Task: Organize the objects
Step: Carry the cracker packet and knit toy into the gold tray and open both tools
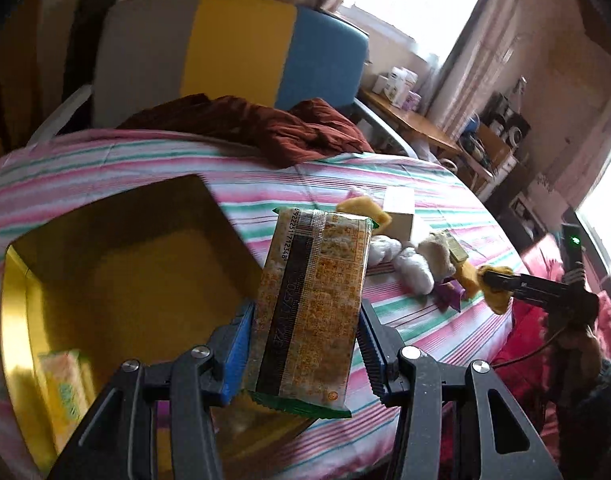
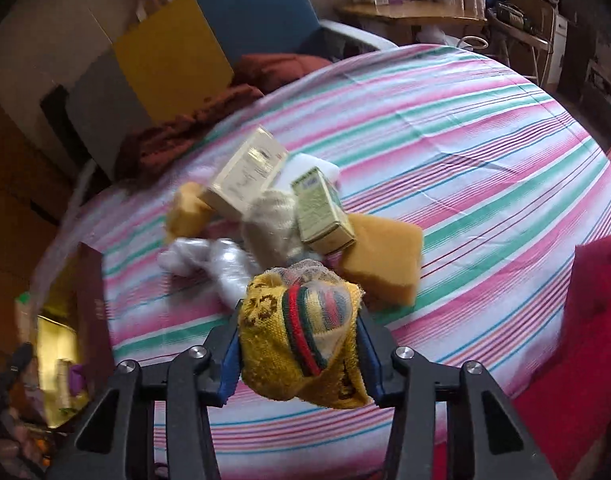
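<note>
My left gripper (image 1: 305,332) is shut on an orange snack packet (image 1: 311,312) and holds it upright beside the right wall of an open gold-lined box (image 1: 117,280). A yellow-green packet (image 1: 63,392) lies inside that box. My right gripper (image 2: 299,344) is shut on a yellow knitted sock bundle (image 2: 301,332) with red and green stripes, held above the striped cloth. In the left wrist view the right gripper (image 1: 491,280) shows at the right with the yellow bundle (image 1: 495,292). A pile of objects (image 2: 273,216) lies ahead: two small cartons, yellow sponges, white wrapped items.
The round table has a pink, green and white striped cloth (image 2: 465,168). A dark red garment (image 1: 265,128) lies at its far edge before a grey, yellow and blue chair (image 1: 233,48). The gold box (image 2: 65,344) shows at the right wrist view's left. A red cushion (image 2: 597,320) is at right.
</note>
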`<state>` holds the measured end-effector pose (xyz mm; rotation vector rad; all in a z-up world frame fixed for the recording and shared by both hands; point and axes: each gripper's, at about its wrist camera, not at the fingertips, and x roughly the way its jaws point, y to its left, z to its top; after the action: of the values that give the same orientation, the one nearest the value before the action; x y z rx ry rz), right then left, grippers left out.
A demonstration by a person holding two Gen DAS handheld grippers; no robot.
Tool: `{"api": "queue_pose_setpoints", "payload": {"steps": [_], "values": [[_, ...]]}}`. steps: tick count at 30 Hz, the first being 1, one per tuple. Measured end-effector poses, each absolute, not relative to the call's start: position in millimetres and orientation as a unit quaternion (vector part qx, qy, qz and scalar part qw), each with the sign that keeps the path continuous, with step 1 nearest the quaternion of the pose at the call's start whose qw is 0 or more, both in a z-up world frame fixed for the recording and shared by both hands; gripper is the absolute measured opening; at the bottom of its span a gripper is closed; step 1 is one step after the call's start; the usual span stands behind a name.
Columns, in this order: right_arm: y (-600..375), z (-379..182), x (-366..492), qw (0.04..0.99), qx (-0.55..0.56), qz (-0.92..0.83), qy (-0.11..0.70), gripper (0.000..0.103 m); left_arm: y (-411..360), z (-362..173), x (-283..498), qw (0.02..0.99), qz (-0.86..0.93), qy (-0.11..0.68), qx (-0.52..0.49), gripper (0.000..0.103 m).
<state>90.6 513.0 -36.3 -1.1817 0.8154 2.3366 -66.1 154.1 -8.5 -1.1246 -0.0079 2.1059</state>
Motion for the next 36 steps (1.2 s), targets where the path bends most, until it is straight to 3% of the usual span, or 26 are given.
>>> {"api": "queue_pose_setpoints", "payload": {"steps": [10,24,28,31,33,36], "values": [[405.7,4.6,34.5,0.036,-0.403,0.888,0.22,0.049,59.7,-18.3,-83.4,0.27,0.856,-0.075,-0.435,0.05],[231.4,-7.5,-44.4,-0.17,-0.449,0.867,0.134,0.049,-14.6,-21.8,-148.1,0.162,0.883,-0.092,-0.43,0.051],[192.1,-14.9,-55.9,-0.207,-0.459,0.855,0.121,0.05,-21.0,-19.0,-155.0,0.144,0.891,-0.088,-0.422,0.066],[162.9,-25.1,-60.4,-0.236,-0.47,0.844,0.103,0.059,-32.7,-16.0,-148.9,0.131,0.897,-0.098,-0.411,0.07],[150.6,-33.0,-61.5,-0.245,-0.482,0.836,0.09,0.071,-38.3,-14.4,-143.1,0.125,0.9,-0.104,-0.406,0.076],[144.1,-39.8,-59.5,-0.244,-0.488,0.834,0.083,0.077,-44.1,-12.8,-130.6,0.117,0.904,-0.103,-0.398,0.082]]}}
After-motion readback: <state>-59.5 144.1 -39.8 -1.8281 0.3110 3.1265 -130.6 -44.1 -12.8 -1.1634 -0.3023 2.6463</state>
